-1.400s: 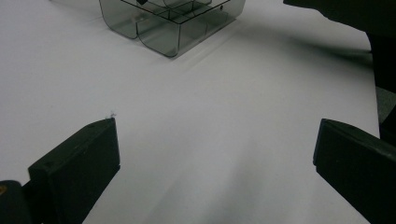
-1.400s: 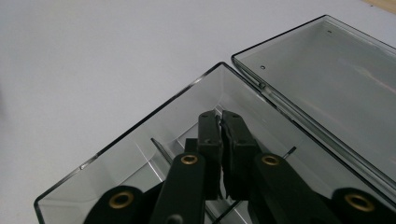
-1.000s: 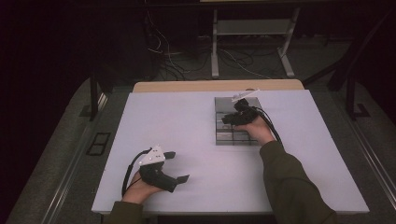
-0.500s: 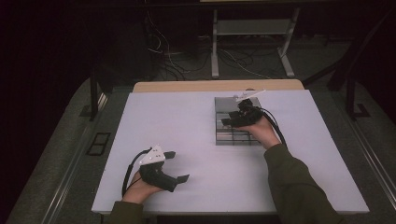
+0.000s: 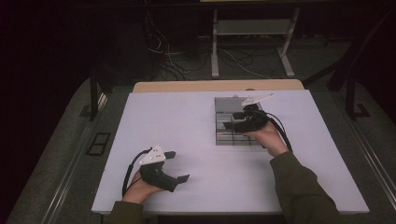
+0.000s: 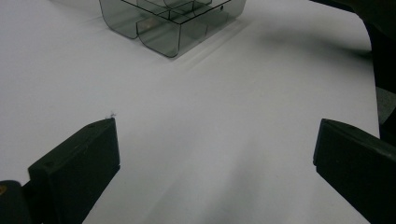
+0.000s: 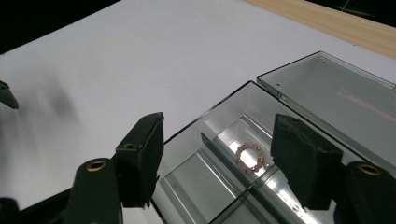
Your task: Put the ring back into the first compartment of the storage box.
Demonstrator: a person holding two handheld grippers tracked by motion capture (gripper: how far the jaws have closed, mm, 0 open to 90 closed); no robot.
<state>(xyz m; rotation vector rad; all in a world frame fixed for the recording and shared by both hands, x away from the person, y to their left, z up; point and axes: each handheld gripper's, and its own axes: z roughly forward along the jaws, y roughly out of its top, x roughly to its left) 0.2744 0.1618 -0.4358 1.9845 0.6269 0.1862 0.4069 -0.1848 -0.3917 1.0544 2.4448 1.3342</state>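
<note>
Nearest the person, the left gripper (image 5: 175, 166) rests low on the white tabletop (image 5: 187, 135) in the person's left hand (image 5: 140, 186), its two black jaws spread wide with only bare table between them. Farther off, the right gripper (image 5: 232, 120) hangs over the clear smoky-grey plastic compartment box (image 7: 210, 186), held in the person's right hand (image 5: 268, 137). Its jaws have just been opening; they stand apart and grip nothing. Below and between them, a small ring of pink beads with gold accents (image 7: 251, 157) lies on the floor of one compartment, beside a divider wall. The box's hinged clear lid (image 7: 336, 100) lies open flat beyond it, toward the pale wooden table edge (image 5: 217, 86).
</note>
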